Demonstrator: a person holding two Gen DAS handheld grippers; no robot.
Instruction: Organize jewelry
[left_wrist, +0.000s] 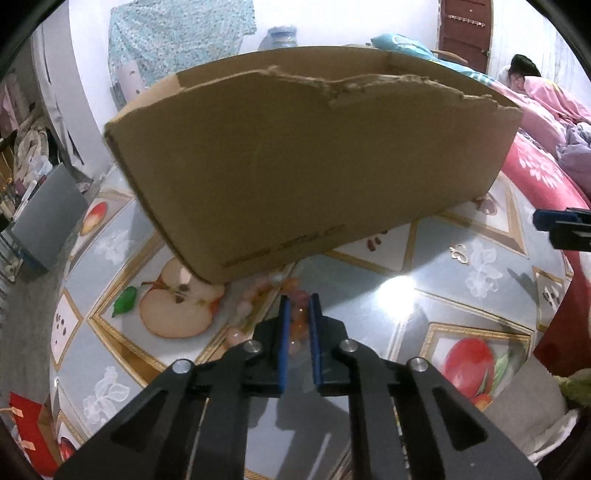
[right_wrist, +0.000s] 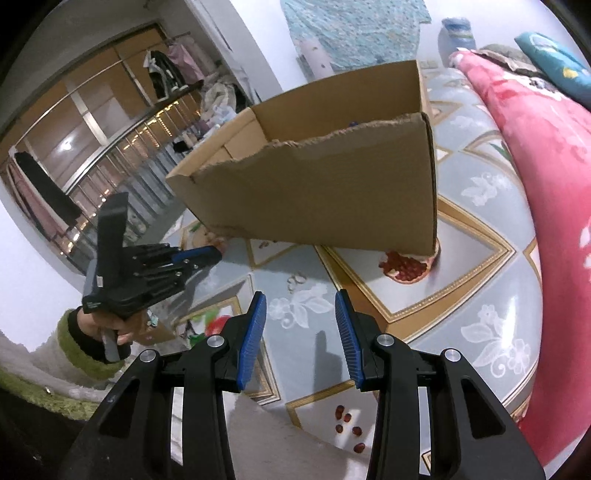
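Clamping the bead bracelet (left_wrist: 295, 317) at lower centre, the left gripper (left_wrist: 298, 301) should lift straight toward the cardboard box (left_wrist: 295, 155) above; right gripper (right_wrist: 301, 299) gapes empty.

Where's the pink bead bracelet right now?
In the left wrist view, the pink bead bracelet lies on the fruit-patterned tablecloth before the brown cardboard box, partly between the left gripper fingers.

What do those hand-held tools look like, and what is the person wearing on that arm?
Each tool is black, with angled linkage arms joined by silver rivets and two blue ribbed pads: the left tool, the right tool. The left one has a tall black block on top. The sleeve is fuzzy green with a dark cuff.
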